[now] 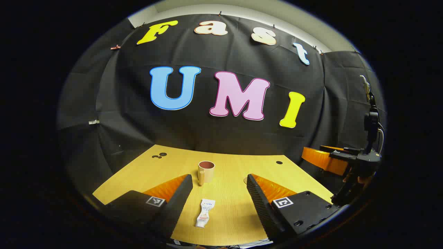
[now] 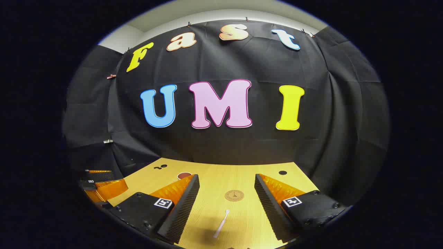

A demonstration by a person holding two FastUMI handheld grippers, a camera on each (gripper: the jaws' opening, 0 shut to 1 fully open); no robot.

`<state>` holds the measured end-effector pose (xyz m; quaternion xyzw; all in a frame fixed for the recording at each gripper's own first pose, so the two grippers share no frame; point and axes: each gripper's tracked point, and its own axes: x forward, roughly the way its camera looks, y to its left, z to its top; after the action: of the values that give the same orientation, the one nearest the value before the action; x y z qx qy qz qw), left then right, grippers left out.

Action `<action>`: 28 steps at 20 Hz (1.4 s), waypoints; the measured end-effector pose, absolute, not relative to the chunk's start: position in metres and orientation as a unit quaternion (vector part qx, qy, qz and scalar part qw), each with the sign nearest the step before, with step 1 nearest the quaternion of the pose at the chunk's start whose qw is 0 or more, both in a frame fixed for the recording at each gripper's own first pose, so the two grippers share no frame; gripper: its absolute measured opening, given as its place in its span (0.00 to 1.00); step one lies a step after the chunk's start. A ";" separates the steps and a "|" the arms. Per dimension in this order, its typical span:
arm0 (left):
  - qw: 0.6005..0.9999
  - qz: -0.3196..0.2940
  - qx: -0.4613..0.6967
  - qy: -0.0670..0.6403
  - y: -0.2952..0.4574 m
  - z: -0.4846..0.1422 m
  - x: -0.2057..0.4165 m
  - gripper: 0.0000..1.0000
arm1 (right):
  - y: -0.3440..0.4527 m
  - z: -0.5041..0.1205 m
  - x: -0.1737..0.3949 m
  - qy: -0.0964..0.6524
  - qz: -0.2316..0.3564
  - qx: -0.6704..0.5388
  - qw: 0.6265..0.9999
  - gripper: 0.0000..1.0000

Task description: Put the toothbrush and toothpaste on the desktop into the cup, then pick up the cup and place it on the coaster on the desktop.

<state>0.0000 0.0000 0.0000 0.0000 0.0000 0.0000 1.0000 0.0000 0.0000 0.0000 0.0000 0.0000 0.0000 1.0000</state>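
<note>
Both hand-held grippers are hovering released, the left over the toothpaste and the right over the toothbrush, near the desk's front edge.

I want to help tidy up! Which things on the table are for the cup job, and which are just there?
For the job:
cup
toothpaste
toothbrush
coaster
left gripper and right gripper, both open

Just there:
table, with small dark holes
</note>
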 end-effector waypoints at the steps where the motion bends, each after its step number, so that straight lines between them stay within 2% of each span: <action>1: 1.000 0.001 0.000 0.001 0.001 0.000 0.001 0.98 | 0.001 0.000 0.000 -0.002 0.000 0.001 1.000 0.98; 16: 1.000 0.001 -0.003 0.014 0.015 -0.003 0.007 0.98 | -0.018 -0.013 -0.010 0.010 -0.043 0.012 0.999 0.98; 28: 0.998 0.028 -0.004 0.061 0.031 -0.038 0.032 0.98 | -0.029 -0.033 0.013 0.035 -0.044 0.026 0.998 0.98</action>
<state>0.0324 0.0312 -0.0383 -0.0036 0.0606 0.0282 0.9978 0.0128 -0.0287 -0.0328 0.0259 0.0350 -0.0436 0.9981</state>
